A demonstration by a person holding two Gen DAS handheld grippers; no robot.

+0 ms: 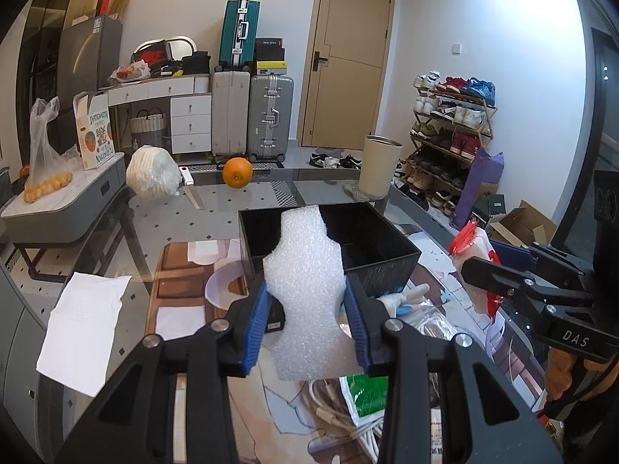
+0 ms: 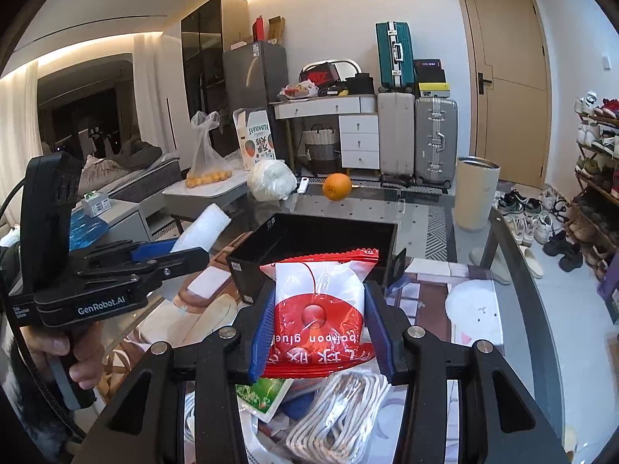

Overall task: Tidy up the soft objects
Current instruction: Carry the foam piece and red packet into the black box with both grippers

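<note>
My left gripper is shut on a white foam piece and holds it upright just in front of an open black box on the glass table. My right gripper is shut on a red and white snack packet, held above the table before the same black box. In the left wrist view the right gripper and its packet show at the right. In the right wrist view the left gripper and the foam piece show at the left.
An orange, a white bundle and a cream tumbler stand at the table's far side. White cables and a green packet lie under my right gripper. A white sheet lies at the left.
</note>
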